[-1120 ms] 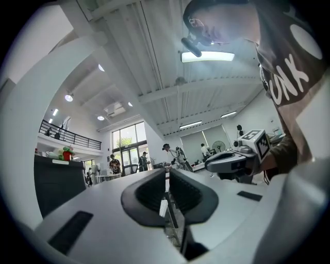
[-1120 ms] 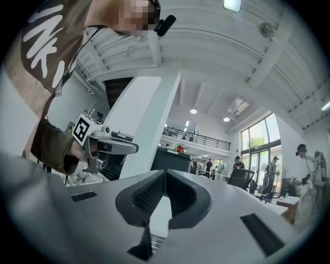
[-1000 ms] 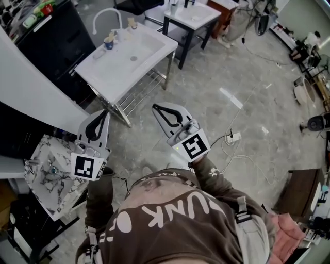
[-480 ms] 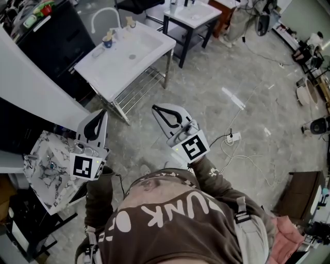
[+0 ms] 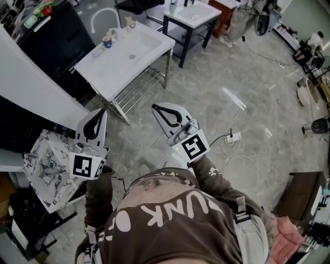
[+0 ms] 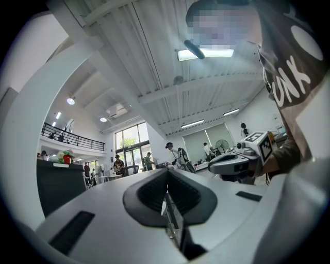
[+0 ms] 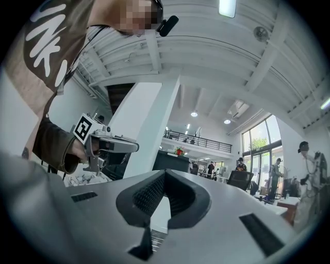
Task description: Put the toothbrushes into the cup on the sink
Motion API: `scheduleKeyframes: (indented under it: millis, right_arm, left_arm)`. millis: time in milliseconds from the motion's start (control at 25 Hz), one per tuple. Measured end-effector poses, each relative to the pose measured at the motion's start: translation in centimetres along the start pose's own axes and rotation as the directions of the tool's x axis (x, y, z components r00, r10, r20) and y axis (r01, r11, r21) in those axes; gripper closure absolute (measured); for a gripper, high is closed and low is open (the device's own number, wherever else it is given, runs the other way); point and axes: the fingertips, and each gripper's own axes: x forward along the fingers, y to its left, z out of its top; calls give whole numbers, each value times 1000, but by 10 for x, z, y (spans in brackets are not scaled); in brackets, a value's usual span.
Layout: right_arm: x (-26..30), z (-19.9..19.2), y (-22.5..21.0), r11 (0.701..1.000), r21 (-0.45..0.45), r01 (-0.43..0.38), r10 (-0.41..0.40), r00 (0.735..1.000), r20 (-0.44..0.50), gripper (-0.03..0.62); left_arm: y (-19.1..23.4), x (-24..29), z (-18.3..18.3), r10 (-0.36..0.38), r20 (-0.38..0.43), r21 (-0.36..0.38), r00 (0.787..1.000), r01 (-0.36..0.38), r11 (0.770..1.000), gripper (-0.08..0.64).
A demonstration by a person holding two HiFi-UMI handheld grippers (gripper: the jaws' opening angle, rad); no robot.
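A white sink (image 5: pixel 147 49) on a metal frame stands across the floor at the upper left of the head view. A blue cup (image 5: pixel 107 42) sits near its curved faucet (image 5: pixel 103 13), and a second small cup (image 5: pixel 132 23) stands further along the rim. Any toothbrushes there are too small to make out. My left gripper (image 5: pixel 101 111) and right gripper (image 5: pixel 155 107) are held in the air in front of the person's body, well short of the sink. Both are shut and empty, with the pads meeting in the left gripper view (image 6: pixel 166 181) and in the right gripper view (image 7: pixel 164 178).
A marble-patterned basin (image 5: pixel 49 170) stands just left of my left gripper. A black-framed stand with a white basin (image 5: pixel 191 15) is beyond the sink. Cables and a power strip (image 5: pixel 233 137) lie on the grey floor to the right. A dark cabinet (image 5: pixel 51 41) lines the left.
The head view has shifted slightly, so the sink sits a little higher and further left. Both grippers stay shut and hold their places.
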Motion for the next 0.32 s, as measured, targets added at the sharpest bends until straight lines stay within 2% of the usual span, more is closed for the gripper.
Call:
scheduleKeyframes:
  millis: [320]
  right_arm:
    - [-1, 3, -3, 1000, 2, 9, -9, 1000, 16, 583]
  left_arm:
    - [0, 2, 4, 3, 6, 12, 1000, -3, 1000, 555]
